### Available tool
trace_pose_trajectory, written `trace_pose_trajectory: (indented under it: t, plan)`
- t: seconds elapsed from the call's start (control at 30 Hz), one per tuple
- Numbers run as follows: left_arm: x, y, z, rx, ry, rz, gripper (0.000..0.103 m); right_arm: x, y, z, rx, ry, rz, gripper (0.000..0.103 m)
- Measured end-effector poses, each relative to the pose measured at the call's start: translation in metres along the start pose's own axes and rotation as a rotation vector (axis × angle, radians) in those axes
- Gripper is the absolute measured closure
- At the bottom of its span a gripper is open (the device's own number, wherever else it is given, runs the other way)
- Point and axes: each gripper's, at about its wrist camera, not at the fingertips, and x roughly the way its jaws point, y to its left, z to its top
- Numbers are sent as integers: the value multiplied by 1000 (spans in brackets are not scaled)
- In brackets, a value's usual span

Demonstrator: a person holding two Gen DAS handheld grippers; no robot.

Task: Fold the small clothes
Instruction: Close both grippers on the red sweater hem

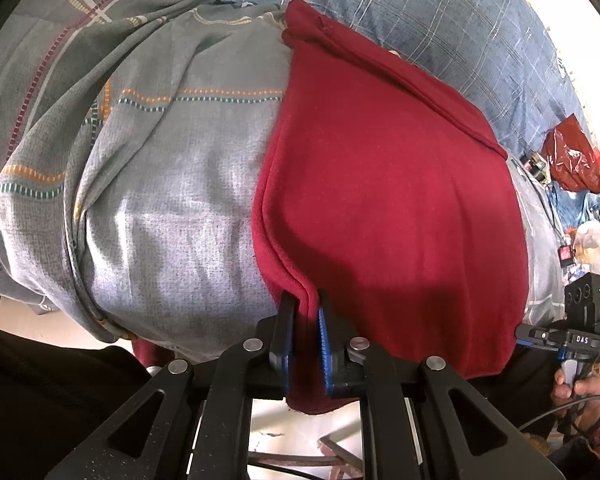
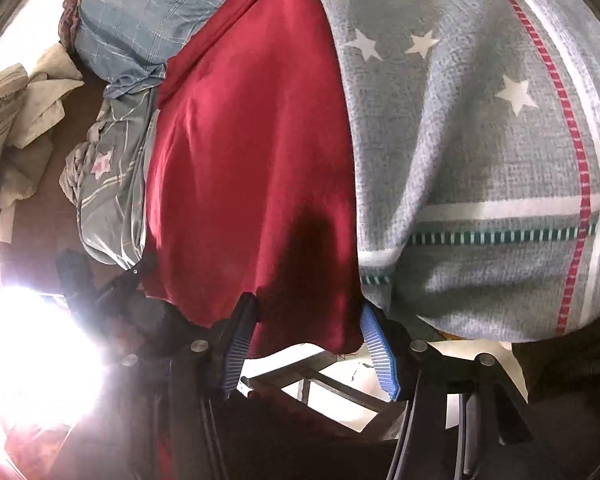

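A dark red garment (image 1: 388, 200) lies spread over a bed's grey patterned sheet (image 1: 160, 184), its near edge hanging over the bed's edge. My left gripper (image 1: 305, 295) is shut on the doubled hem at the garment's near left corner, with red cloth filling the narrow gap between the blue pads (image 1: 324, 344). In the right wrist view the same red garment (image 2: 252, 152) hangs down between the wide-set fingers of my right gripper (image 2: 307, 305). Its blue pads (image 2: 378, 348) stand apart on either side of the loose lower edge and do not press it.
A blue checked cover (image 1: 460, 32) lies behind the garment. A red plastic bag (image 1: 572, 160) and clutter sit far right, where a hand (image 1: 572, 388) holds the other gripper's body. Crumpled pale cloths (image 2: 24, 120) lie left of the bed. A metal frame (image 2: 320, 384) shows below.
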Motion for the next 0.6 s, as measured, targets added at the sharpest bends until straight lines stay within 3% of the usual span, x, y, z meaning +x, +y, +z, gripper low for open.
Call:
trace_pose_trajectory:
  t: [0.1,0.23,0.3,0.37,0.4,0.43,0.57,0.6]
  plan:
    - [0,-3,-1,13,-4,-13,80,5,10,0,-23,-4,-8,50]
    - [1,-11,-3,42,-6,-13,69,15,24,-2,-97,30,-10,66]
    - [1,-12,-4,51,-8,-7,64,14,26,-2,-116,40,-20,67]
    - [1,-13,-5,58,-9,13,59,13,16,2,-58,32,-56,66]
    - [1,-14,-5,59,-9,40,47,14,10,3,-26,38,-49,65]
    - [2,-16,-6,57,-17,75,44,17,7,3,-7,47,-37,61]
    - [5,-20,-6,72,-23,88,46,30,18,3,-61,66,-49,60]
    - [5,-19,-6,68,-25,81,51,32,21,4,-61,62,-26,63]
